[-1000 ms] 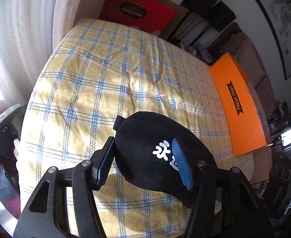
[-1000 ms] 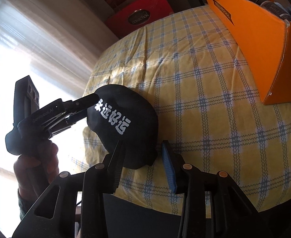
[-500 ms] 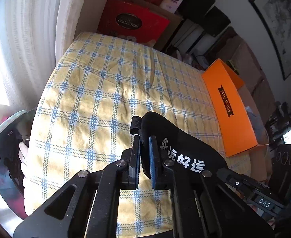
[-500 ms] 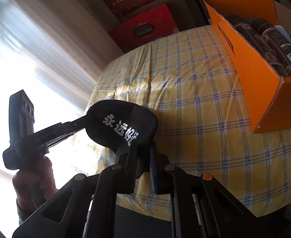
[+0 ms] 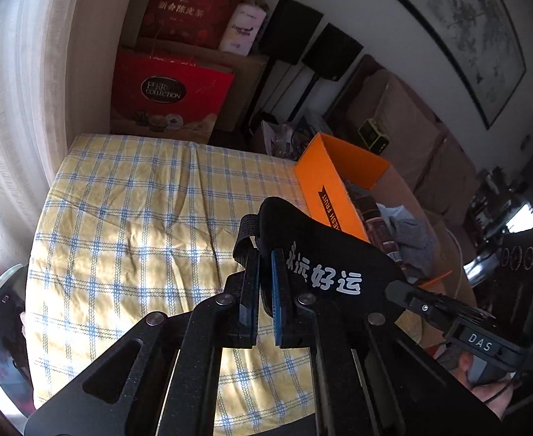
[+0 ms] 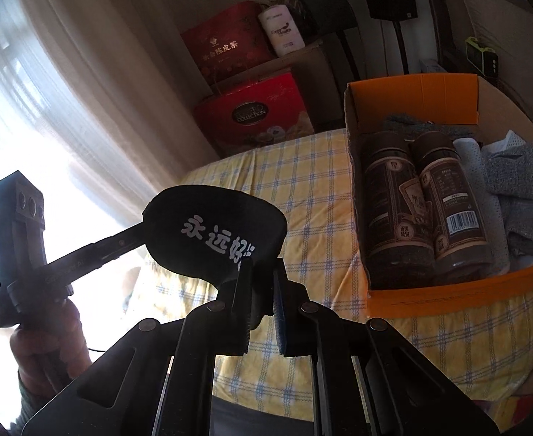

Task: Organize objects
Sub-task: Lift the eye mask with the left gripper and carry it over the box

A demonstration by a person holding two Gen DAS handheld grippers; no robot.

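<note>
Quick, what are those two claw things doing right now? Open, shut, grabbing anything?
Left gripper: shut on one end of the black cap.
Right gripper: shut on the cap's other end; the cap hangs between them above the checked cloth.

both wrist views angled down, close; share checked tablecloth (image 5: 128, 218), orange box (image 6: 448, 294)
</note>
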